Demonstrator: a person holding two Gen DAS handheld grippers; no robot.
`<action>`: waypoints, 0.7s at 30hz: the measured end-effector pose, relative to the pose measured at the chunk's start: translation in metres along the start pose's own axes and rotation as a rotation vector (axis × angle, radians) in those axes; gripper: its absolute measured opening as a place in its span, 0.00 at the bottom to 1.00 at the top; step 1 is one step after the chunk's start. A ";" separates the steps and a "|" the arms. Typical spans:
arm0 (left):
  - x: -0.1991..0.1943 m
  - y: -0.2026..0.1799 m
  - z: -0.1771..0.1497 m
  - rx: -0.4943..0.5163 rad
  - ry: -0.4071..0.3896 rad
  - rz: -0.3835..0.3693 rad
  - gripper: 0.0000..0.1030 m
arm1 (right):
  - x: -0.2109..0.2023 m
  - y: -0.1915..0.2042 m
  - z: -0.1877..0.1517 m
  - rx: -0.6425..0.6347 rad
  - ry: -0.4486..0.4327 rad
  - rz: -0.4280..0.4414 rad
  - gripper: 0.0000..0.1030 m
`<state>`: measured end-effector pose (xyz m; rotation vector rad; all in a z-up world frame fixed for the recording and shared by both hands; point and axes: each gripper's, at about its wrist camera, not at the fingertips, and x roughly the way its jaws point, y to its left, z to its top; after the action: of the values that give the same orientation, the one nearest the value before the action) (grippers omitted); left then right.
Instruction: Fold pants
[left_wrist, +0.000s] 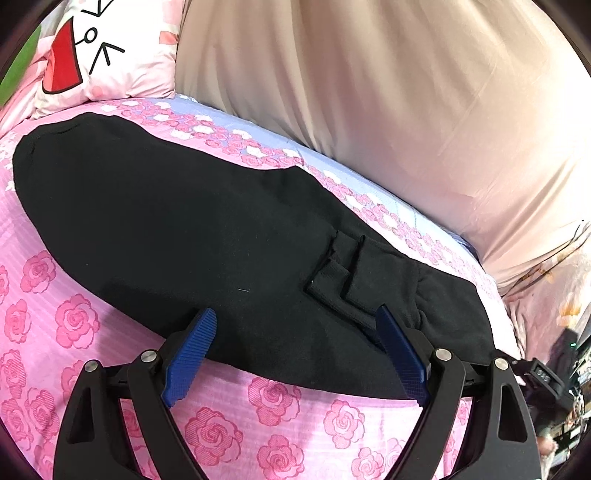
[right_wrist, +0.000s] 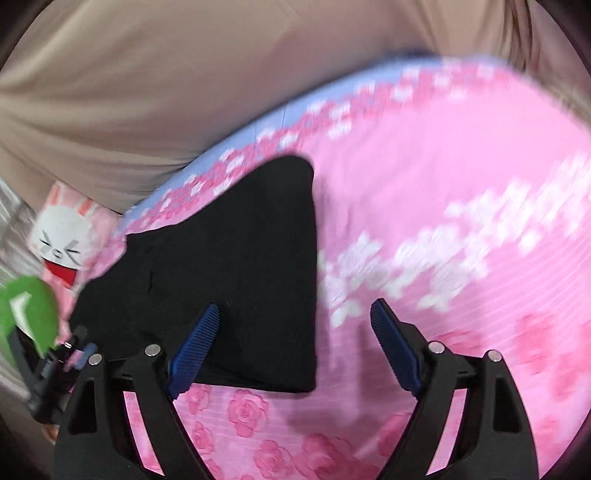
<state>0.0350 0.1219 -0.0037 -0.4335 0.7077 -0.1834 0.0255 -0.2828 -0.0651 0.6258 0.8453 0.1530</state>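
Black pants (left_wrist: 192, 221) lie flat on a pink rose-patterned bedsheet (left_wrist: 74, 317), folded lengthwise, with a pocket flap (left_wrist: 343, 273) near the right. My left gripper (left_wrist: 297, 314) is open and empty, its blue pads just above the pants' near edge. In the right wrist view the pants' end (right_wrist: 240, 266) shows with a straight right edge. My right gripper (right_wrist: 293, 310) is open and empty, its left pad (right_wrist: 195, 343) over the pants and its right pad over the sheet. That view is blurred by motion.
A beige padded surface (left_wrist: 406, 92) rises behind the bed. A pink pillow with a cartoon rabbit face (left_wrist: 92, 48) lies at the far left, also in the right wrist view (right_wrist: 62, 240). The other gripper's body (right_wrist: 48, 369) shows at the lower left. Clutter (left_wrist: 565, 369) sits at the right.
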 end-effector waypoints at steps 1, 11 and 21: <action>0.000 0.000 0.000 0.001 -0.003 0.002 0.83 | 0.003 -0.002 0.001 0.015 -0.004 0.030 0.89; -0.009 -0.004 -0.002 -0.004 -0.032 0.053 0.83 | -0.009 0.017 0.012 -0.041 -0.097 0.107 0.17; -0.029 -0.033 -0.030 0.108 -0.039 0.104 0.83 | -0.098 -0.076 0.002 0.033 -0.221 -0.060 0.15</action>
<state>-0.0072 0.0920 0.0077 -0.2956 0.6769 -0.1143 -0.0472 -0.3814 -0.0444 0.6348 0.6532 0.0144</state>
